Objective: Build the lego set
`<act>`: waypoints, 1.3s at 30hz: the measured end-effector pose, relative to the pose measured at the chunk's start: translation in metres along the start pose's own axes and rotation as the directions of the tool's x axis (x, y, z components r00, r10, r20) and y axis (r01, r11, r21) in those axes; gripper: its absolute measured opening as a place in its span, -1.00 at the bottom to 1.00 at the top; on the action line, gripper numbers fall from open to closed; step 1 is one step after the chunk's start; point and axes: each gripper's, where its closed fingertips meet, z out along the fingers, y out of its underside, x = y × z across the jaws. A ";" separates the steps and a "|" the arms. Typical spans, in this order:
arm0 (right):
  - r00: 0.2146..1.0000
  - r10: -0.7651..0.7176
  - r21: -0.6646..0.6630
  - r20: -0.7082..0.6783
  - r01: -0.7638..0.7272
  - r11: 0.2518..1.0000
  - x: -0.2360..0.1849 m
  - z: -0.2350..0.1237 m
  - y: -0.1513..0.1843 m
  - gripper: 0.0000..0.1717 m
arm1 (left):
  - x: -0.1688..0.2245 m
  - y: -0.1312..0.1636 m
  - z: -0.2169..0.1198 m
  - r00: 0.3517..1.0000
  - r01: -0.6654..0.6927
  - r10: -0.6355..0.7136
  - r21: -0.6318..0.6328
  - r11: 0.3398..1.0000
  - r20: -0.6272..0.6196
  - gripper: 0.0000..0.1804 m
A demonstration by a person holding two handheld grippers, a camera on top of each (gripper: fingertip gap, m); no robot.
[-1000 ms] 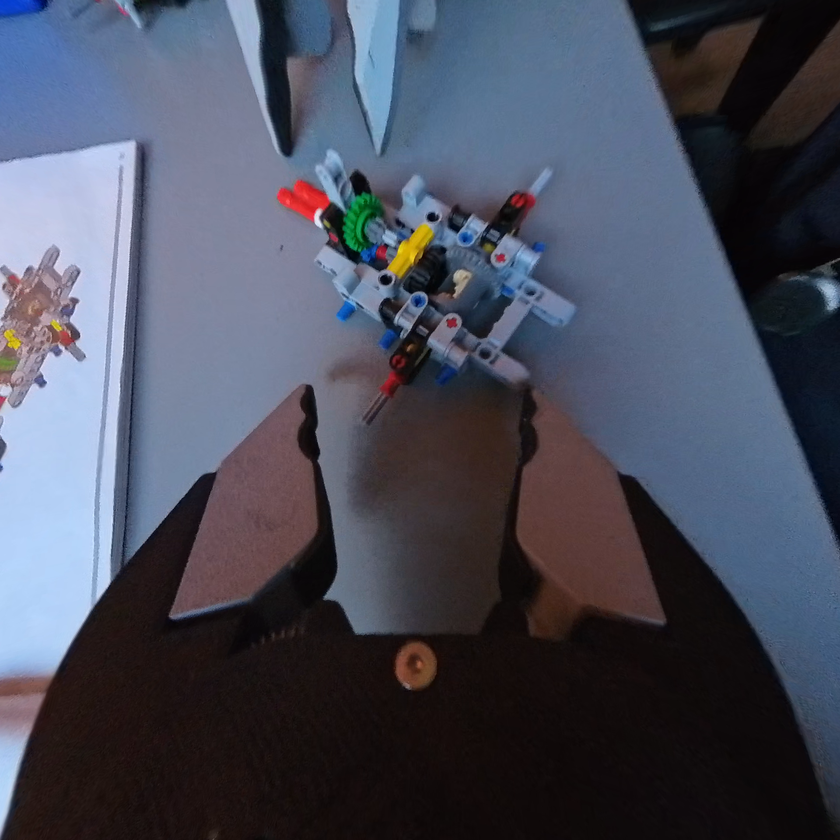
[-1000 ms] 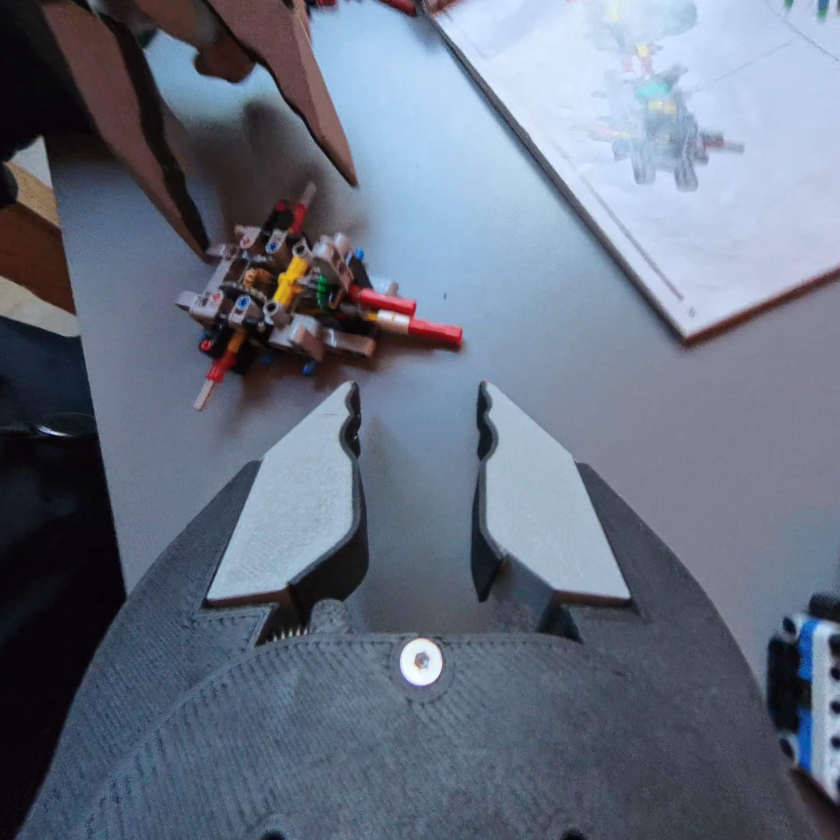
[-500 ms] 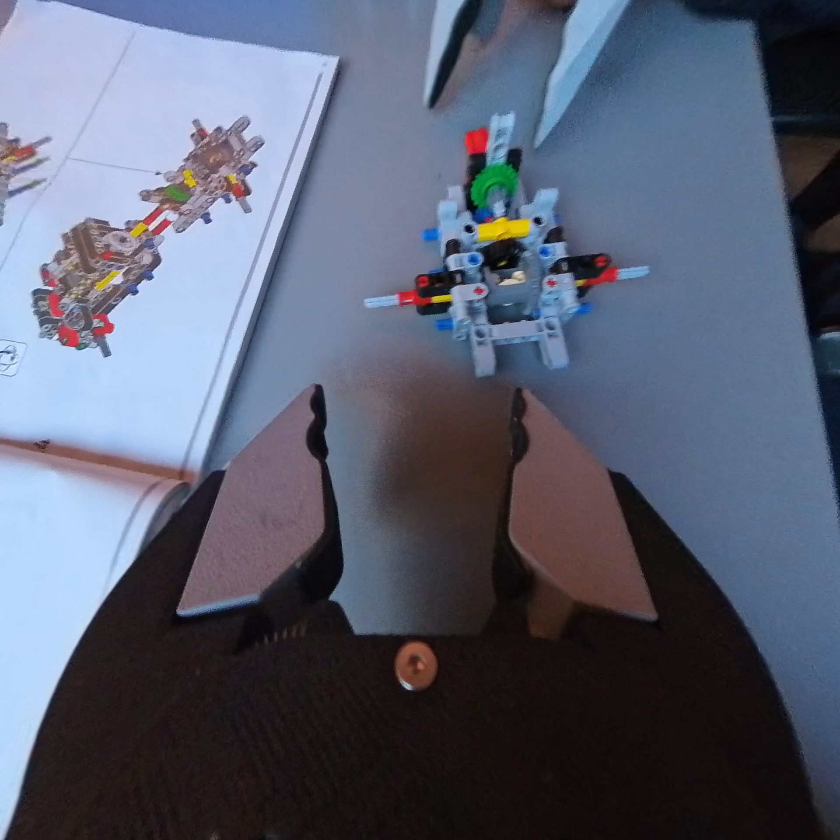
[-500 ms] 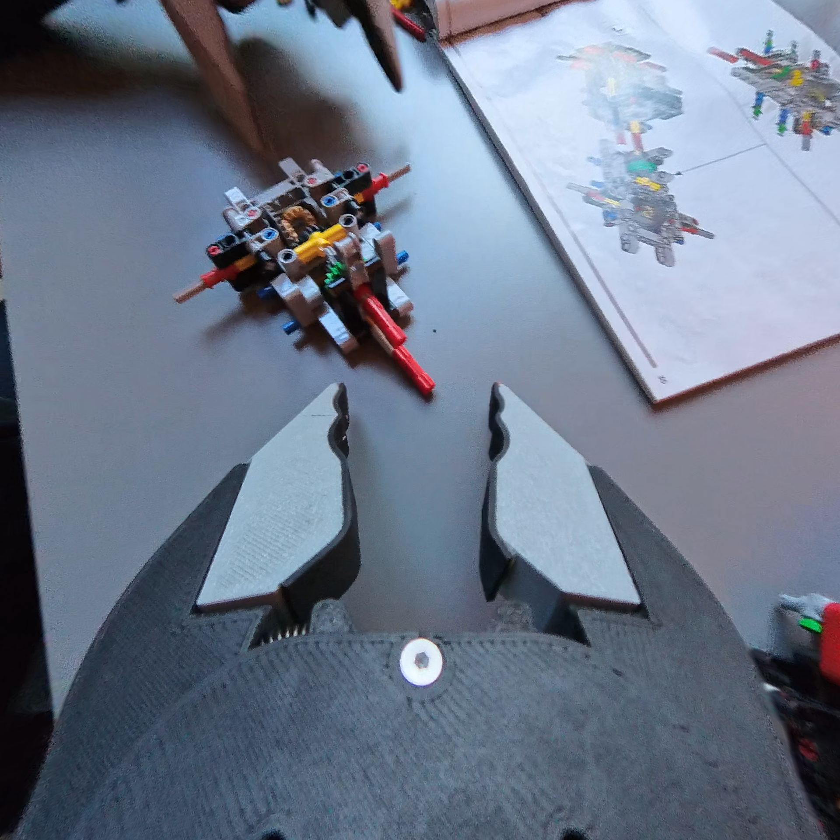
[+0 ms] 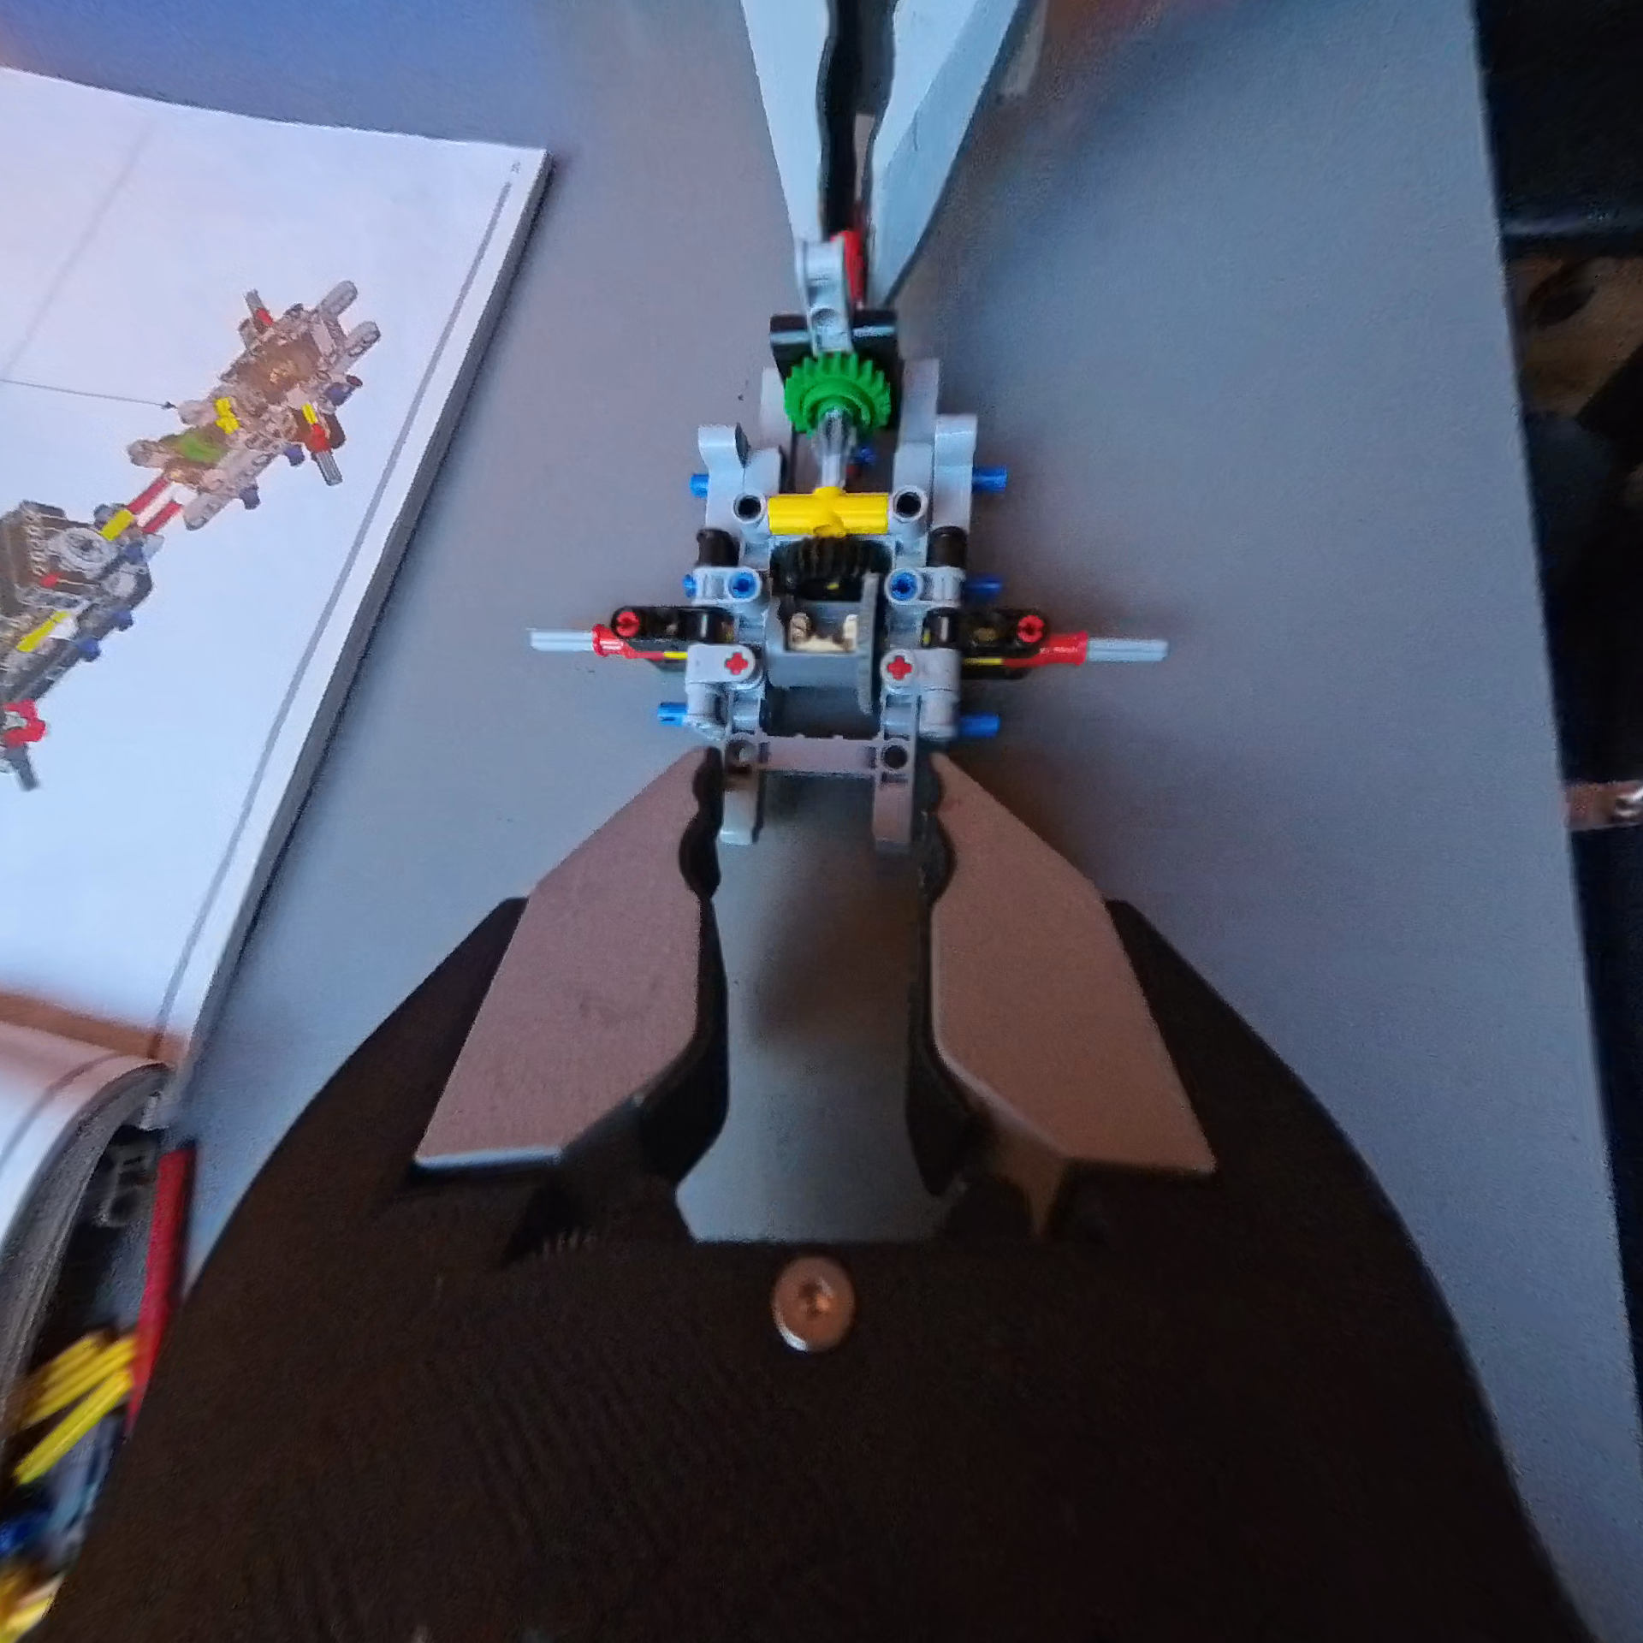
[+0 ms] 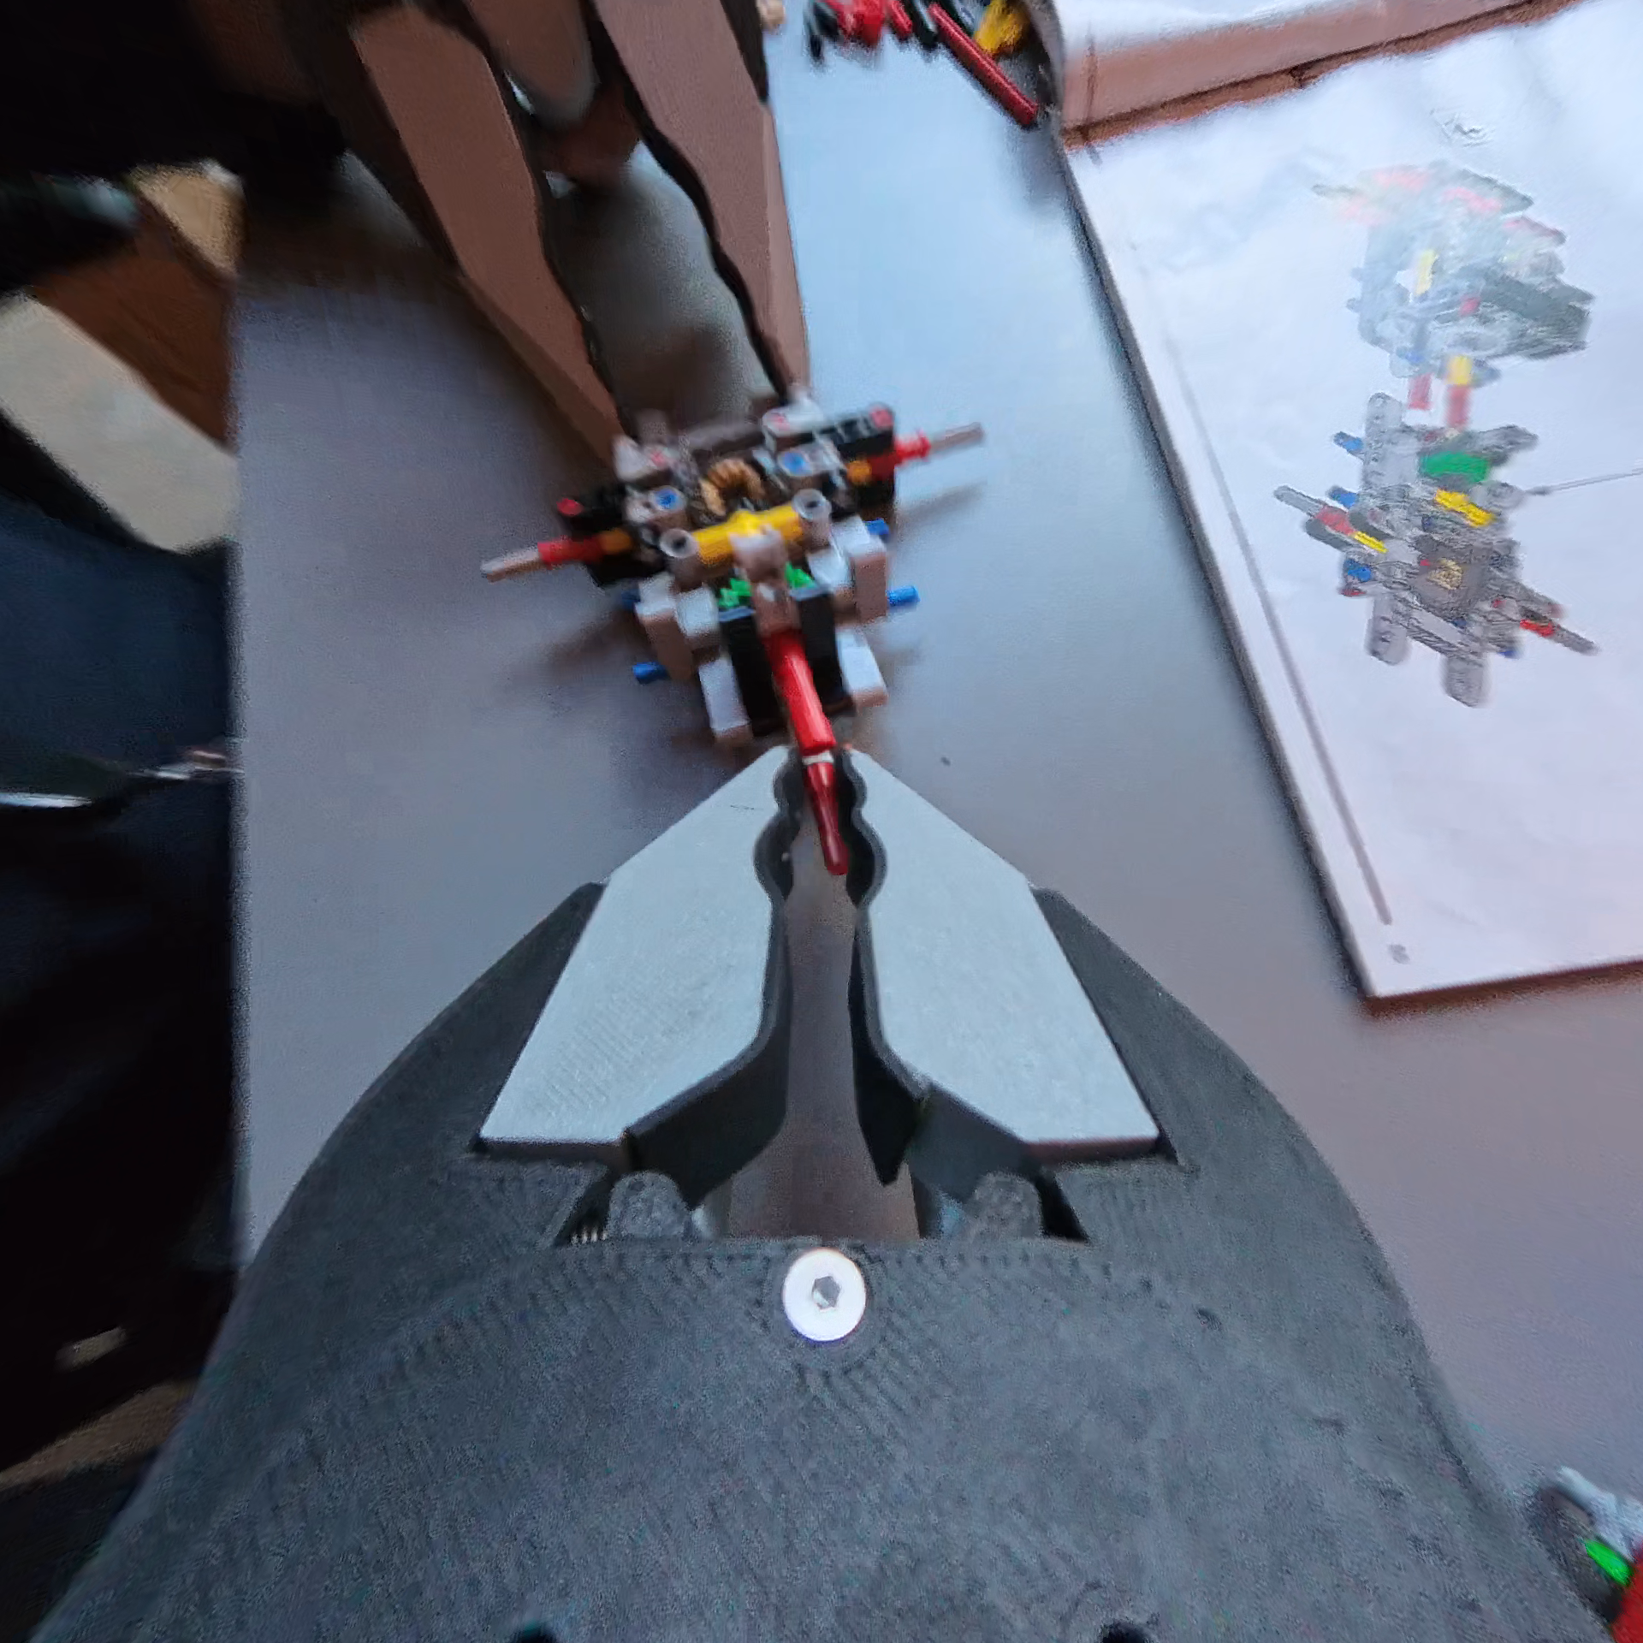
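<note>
1. Left wrist view. Left gripper (image 5: 818,800) clamped on the near end of the brick assembly (image 5: 831,613): brown fingers (image 5: 622,907) pressed against the outer faces of the two grey frame legs (image 5: 742,800). Assembly resting on the grey table (image 5: 1200,533), near its right edge. Green gear (image 5: 836,391) at the far end, yellow connector (image 5: 827,514) mid-body, grey axles with red bushes sticking out on both sides. Right gripper's pale fingers (image 5: 925,133) closed at the far end of the assembly. Open instruction booklet (image 5: 222,444) lying to the left, apart from the assembly.

2. Right wrist view. Right gripper (image 6: 813,782) closed on the red axle (image 6: 813,756) projecting from the assembly's near end, grey fingertips (image 6: 898,818) tight on both sides. Left gripper's brown fingers (image 6: 498,231) at the opposite end. Loose bricks (image 6: 933,36) at the far table edge.

3. Risks, judged. Opposed pulling likely to draw the red axle out or separate pinned joints. Squeeze on the two thin legs liable to flex the frame inward. Narrow purchase on the round axle prone to slipping or twisting. Table edge close: dropped parts could fall off.
</note>
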 end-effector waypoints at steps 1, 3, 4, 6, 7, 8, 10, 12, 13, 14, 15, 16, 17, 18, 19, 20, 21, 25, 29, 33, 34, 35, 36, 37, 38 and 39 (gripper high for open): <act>0.998 0.048 -0.007 0.042 -0.048 0.999 -0.001 -0.005 -0.007 -0.98 | 0.002 -0.004 -0.001 0.996 0.065 -0.064 0.012 0.998 -0.059 -0.56; 0.987 0.129 -0.034 0.096 -0.127 0.991 0.003 -0.016 -0.022 -0.98 | 0.006 -0.015 -0.006 0.938 0.260 -0.245 0.031 0.965 -0.247 -0.57; 0.977 0.176 -0.049 0.122 -0.171 0.984 0.006 -0.020 -0.031 -0.98 | 0.005 -0.022 -0.010 0.879 0.365 -0.333 0.030 0.931 -0.341 -0.57; 0.944 0.286 -0.062 0.163 -0.279 0.958 0.015 -0.029 -0.054 -0.99 | 0.004 -0.037 -0.021 0.704 0.558 -0.459 0.023 0.829 -0.543 -0.57; 0.913 0.348 -0.071 0.212 -0.341 0.937 0.017 -0.033 -0.067 -0.98 | 0.004 -0.045 -0.030 0.590 0.637 -0.480 0.009 0.771 -0.649 -0.57; 0.876 0.411 -0.079 0.253 -0.405 0.911 0.019 -0.037 -0.079 -0.98 | 0.001 -0.054 -0.040 0.476 0.711 -0.482 0.000 0.703 -0.735 -0.57; 0.762 0.532 -0.123 0.370 -0.527 0.841 0.015 -0.045 -0.102 -0.98 | -0.005 -0.065 -0.060 0.288 0.808 -0.413 -0.013 0.589 -0.864 -0.57; 0.644 0.604 -0.209 0.469 -0.584 0.784 0.006 -0.051 -0.116 -0.98 | -0.007 -0.070 -0.074 0.155 0.860 -0.360 -0.053 0.507 -0.920 -0.57; 0.627 0.621 -0.224 0.471 -0.596 0.771 0.006 -0.051 -0.120 -0.98 | -0.005 -0.071 -0.076 0.136 0.869 -0.350 -0.058 0.491 -0.927 -0.57; 0.628 0.624 -0.228 0.466 -0.596 0.770 0.006 -0.050 -0.122 -0.98 | -0.001 -0.072 -0.078 0.131 0.868 -0.345 -0.061 0.493 -0.929 -0.57; 0.630 0.626 -0.241 0.459 -0.590 0.771 0.004 -0.050 -0.123 -0.98 | 0.004 -0.073 -0.079 0.119 0.864 -0.341 -0.072 0.498 -0.932 -0.57; 0.630 0.627 -0.251 0.458 -0.585 0.771 0.001 -0.050 -0.124 -0.98 | 0.009 -0.074 -0.081 0.102 0.862 -0.334 -0.084 0.500 -0.937 -0.57; 0.628 0.628 -0.255 0.460 -0.584 0.771 -0.002 -0.051 -0.126 -0.98 | 0.013 -0.076 -0.084 0.081 0.864 -0.324 -0.095 0.494 -0.943 -0.57; 0.626 0.630 -0.256 0.460 -0.586 0.769 -0.003 -0.052 -0.129 -0.98 | 0.014 -0.078 -0.086 0.061 0.869 -0.316 -0.105 0.484 -0.947 -0.57; 0.624 0.632 -0.259 0.459 -0.587 0.767 -0.004 -0.053 -0.131 -0.98 | 0.015 -0.080 -0.088 0.048 0.873 -0.312 -0.112 0.474 -0.949 -0.57; 0.624 0.635 -0.263 0.456 -0.587 0.765 -0.005 -0.054 -0.132 -0.98 | 0.016 -0.082 -0.090 0.033 0.877 -0.307 -0.120 0.466 -0.951 -0.57; 0.622 0.637 -0.268 0.454 -0.587 0.764 -0.005 -0.055 -0.133 -0.97 | 0.018 -0.083 -0.091 0.022 0.878 -0.301 -0.126 0.462 -0.953 -0.57; 0.617 0.638 -0.276 0.461 -0.584 0.764 -0.010 -0.058 -0.137 -0.97 | 0.026 -0.087 -0.096 0.002 0.873 -0.282 -0.136 0.469 -0.959 -0.58; 0.611 0.636 -0.270 0.472 -0.586 0.764 -0.013 -0.059 -0.137 -0.98 | 0.028 -0.087 -0.098 0.002 0.870 -0.283 -0.138 0.473 -0.959 -0.58; 0.594 0.637 -0.264 0.491 -0.595 0.759 -0.015 -0.058 -0.134 -0.97 | 0.030 -0.086 -0.099 0.002 0.869 -0.291 -0.143 0.474 -0.957 -0.57; 0.588 0.641 -0.266 0.493 -0.600 0.755 -0.015 -0.057 -0.133 -0.97 | 0.030 -0.085 -0.099 -0.001 0.868 -0.292 -0.146 0.475 -0.956 -0.57; 0.581 0.646 -0.269 0.494 -0.605 0.750 -0.015 -0.057 -0.132 -0.97 | 0.031 -0.084 -0.098 -0.009 0.868 -0.291 -0.152 0.473 -0.957 -0.57; 0.576 0.651 -0.274 0.494 -0.608 0.745 -0.015 -0.056 -0.131 -0.97 | 0.032 -0.084 -0.097 -0.017 0.868 -0.292 -0.159 0.470 -0.956 -0.57; 0.576 0.654 -0.279 0.491 -0.607 0.744 -0.014 -0.056 -0.130 -0.97 | 0.032 -0.083 -0.096 -0.015 0.868 -0.296 -0.160 0.471 -0.955 -0.57; 0.579 0.652 -0.282 0.489 -0.603 0.746 -0.015 -0.055 -0.128 -0.97 | 0.032 -0.082 -0.094 0.002 0.867 -0.305 -0.150 0.475 -0.952 -0.57; 0.583 0.647 -0.281 0.491 -0.597 0.752 -0.016 -0.055 -0.126 -0.97 | 0.031 -0.079 -0.091 0.044 0.867 -0.324 -0.125 0.482 -0.945 -0.57</act>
